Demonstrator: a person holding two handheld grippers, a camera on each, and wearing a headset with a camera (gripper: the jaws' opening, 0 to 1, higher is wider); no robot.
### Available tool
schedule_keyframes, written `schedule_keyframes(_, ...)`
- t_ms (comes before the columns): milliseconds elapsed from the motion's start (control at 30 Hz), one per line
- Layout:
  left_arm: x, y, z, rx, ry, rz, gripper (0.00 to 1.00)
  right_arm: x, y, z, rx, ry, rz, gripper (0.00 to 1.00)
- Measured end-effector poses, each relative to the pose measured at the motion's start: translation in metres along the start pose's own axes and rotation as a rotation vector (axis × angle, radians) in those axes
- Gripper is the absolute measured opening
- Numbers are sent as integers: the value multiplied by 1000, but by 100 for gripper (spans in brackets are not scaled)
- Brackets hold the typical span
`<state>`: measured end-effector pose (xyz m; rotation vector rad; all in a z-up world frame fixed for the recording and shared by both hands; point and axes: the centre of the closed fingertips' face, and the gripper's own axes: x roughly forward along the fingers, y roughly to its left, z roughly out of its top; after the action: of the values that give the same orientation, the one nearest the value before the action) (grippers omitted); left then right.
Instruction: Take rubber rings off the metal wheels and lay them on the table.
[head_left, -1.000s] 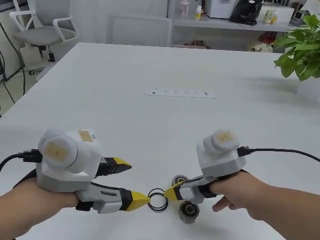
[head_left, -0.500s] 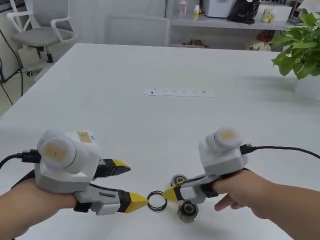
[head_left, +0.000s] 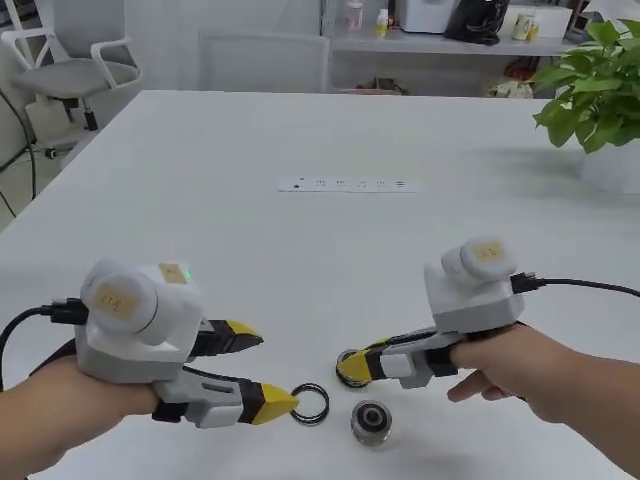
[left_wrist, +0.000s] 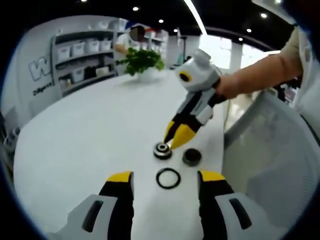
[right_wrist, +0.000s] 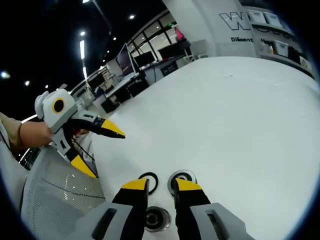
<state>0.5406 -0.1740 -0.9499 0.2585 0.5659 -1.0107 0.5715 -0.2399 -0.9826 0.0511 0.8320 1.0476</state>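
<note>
White table (head_left: 300, 250), office behind; power strip (head_left: 345, 184) at mid-table, plant (head_left: 590, 85) at the far right corner.

Item: ring (head_left: 310, 403). One, black, flat on the table near the front edge, free of any wheel. It lies just ahead of the left gripper's lower tip and between its jaw lines in the left gripper view.

Item: near wheel (head_left: 372, 420). Lying flat, just right of the ring, apart from it. Rim looks dark, likely a ring in place, though the pictures are too small to settle it.

Item: far wheel (left_wrist: 162, 150). Metal, shiny, just beyond the ring and the near wheel. The right gripper's tips sit at its edge, touching or nearly so.

Item: left gripper (head_left: 262, 368). Jaws wide apart, holding nothing, low over the table, aimed at the ring.

Item: right gripper (head_left: 352, 368). Jaws drawn to a narrow gap, nothing between them, tips pointed down at the far wheel.

Step in hand, as judged: one ring laid down; the right gripper is addressing the far wheel.

Next move calls for: one gripper to pin the wheel, the other to catch its rubber edge and peel it clear, then lay it beside the first.
</note>
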Motion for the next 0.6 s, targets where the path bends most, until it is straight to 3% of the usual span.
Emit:
schedule_keyframes(167, 9, 3, 4, -10, -2, -4, 52, -10, -13, 1, -37, -24, -30, 20)
schedule_keyframes(300, 17, 3, 2, -1, 21, -17, 51, -15, -23, -3, -63, -27, -53, 22)
schedule_keyframes(467, 25, 7, 1, -12, 30, -22, 50, -17, -32, -8, -93, -36, -71, 28)
schedule_keyframes(600, 34, 10, 1, -22, 37, -24, 50, -15, -38, -15, -130, -21, -78, 28)
